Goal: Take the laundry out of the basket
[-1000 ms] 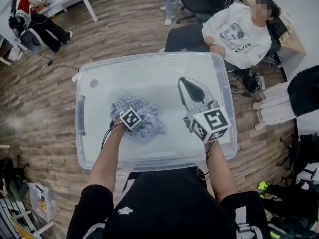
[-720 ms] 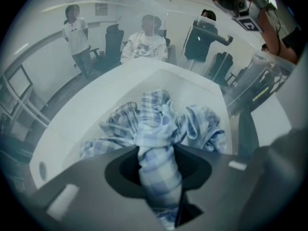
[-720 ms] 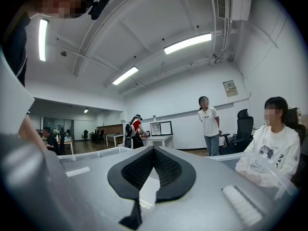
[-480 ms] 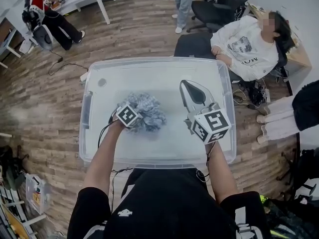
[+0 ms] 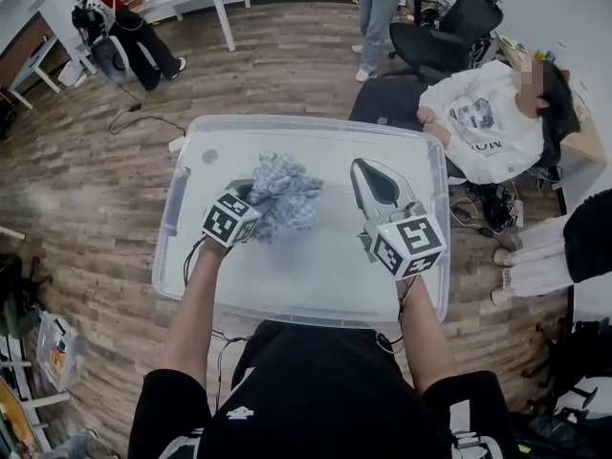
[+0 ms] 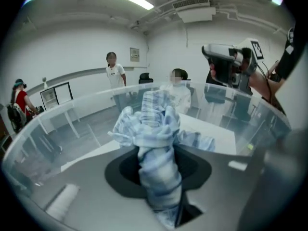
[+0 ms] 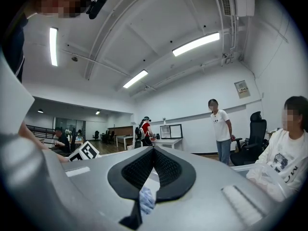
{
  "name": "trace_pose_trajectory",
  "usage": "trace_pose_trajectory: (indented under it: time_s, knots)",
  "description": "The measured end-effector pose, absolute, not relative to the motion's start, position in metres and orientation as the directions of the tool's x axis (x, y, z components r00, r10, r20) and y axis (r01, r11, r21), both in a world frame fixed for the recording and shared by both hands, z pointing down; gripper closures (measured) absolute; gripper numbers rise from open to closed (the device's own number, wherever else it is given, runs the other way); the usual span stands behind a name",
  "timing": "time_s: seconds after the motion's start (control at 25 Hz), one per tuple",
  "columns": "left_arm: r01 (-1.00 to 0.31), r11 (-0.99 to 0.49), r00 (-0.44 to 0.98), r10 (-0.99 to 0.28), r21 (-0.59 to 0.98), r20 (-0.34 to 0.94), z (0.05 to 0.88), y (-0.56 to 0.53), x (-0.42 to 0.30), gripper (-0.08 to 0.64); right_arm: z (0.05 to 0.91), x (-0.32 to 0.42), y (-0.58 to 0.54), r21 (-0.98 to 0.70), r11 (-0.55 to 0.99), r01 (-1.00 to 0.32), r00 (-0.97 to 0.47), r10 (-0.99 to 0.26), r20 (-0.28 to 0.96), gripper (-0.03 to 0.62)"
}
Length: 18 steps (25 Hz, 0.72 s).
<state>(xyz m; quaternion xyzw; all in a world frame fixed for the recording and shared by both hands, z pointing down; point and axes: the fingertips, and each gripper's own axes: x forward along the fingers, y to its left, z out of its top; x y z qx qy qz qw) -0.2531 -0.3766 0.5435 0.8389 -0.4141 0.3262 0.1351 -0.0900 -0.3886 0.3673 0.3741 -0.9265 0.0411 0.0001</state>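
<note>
while the left gripper (image 5: 247,202) is clamped on a bunched fold of the blue checked cloth (image 5: 287,199), which still sits inside the walls of the clear basket (image 5: 306,120), the loose ends could drag on the rim, or the fold could slide out of the pinch if the lift goes sideways too soon. right gripper (image 5: 361,166) is closed on nothing, hovering over the basket's right half. vs a second ago: cloth lay spread low, now it's gathered and looks raised, left gripper moved left.

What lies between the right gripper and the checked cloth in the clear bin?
Nothing: in the head view only bare bin floor separates the right gripper from the checked cloth.
</note>
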Motion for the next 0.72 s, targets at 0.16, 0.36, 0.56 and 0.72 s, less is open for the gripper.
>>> trace_pose_trajectory:
  time_s: [0.16, 0.36, 0.56, 0.72]
  knots:
    - [-0.827, -0.556, 0.425, -0.715, -0.083, 0.556, 0.499, -0.379, -0.251, 0.423, 0.365, -0.093, -0.393, -0.073, 0.737, -0.672, -0.74, -0.671, 0.029, 0.594]
    - [-0.871, -0.481, 0.401, -0.815, -0.102, 0.419, 0.449, -0.374, -0.247, 0.424, 0.364, -0.1, -0.394, -0.067, 0.761, -0.645, -0.764, -0.645, 0.03, 0.594]
    - [-0.896, -0.429, 0.379, -0.873, -0.113, 0.307, 0.415, -0.362, -0.236, 0.423, 0.363, -0.102, -0.391, -0.056, 0.791, -0.609, -0.793, -0.608, 0.032, 0.594]
    - [-0.918, -0.38, 0.344, -0.905, -0.112, 0.252, 0.399, -0.352, -0.235, 0.423, 0.363, -0.103, -0.389, -0.043, 0.818, -0.573, -0.82, -0.572, 0.034, 0.594]
